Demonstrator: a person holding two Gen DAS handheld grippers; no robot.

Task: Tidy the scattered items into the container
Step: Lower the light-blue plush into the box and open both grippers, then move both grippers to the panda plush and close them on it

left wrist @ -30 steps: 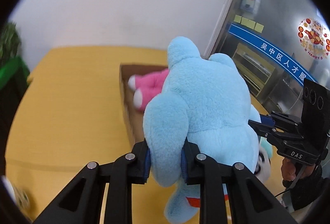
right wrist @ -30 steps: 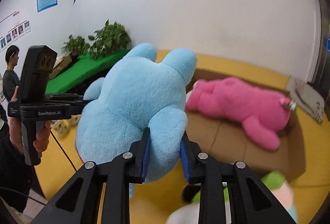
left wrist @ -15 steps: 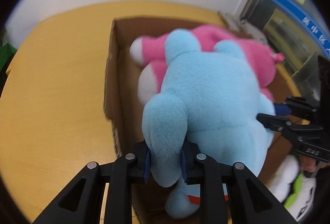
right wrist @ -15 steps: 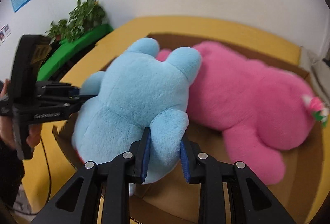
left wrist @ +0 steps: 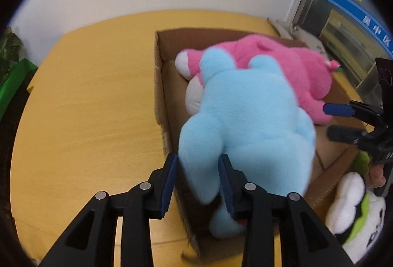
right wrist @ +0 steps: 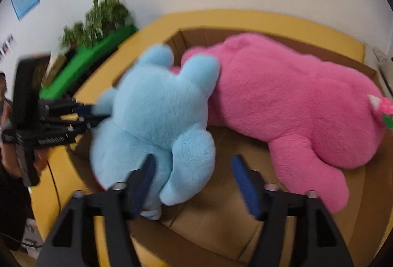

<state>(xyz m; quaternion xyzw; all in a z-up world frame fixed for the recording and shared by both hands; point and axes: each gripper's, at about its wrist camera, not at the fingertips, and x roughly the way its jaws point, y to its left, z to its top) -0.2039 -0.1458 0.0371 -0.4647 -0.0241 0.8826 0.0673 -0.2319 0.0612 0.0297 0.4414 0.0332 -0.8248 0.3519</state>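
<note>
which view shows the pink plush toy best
The right wrist view: the fluffy pink plush toy lies there nearly whole in the brown cardboard box, from its head to a green-tagged end. In the left wrist view the light blue plush toy covers much of it.

two plush toys (right wrist: 157, 104) in box (left wrist: 159, 75)

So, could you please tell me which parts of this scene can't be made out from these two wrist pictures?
- Blue plush toy: its face is turned away in both views; motion blur softens it.
- Pink plush toy: the blue one covers its near end in the left wrist view.
- White and green plush toy: cut off by the left wrist view's edge.
- Cardboard box: its floor is mostly hidden under the toys.
</note>
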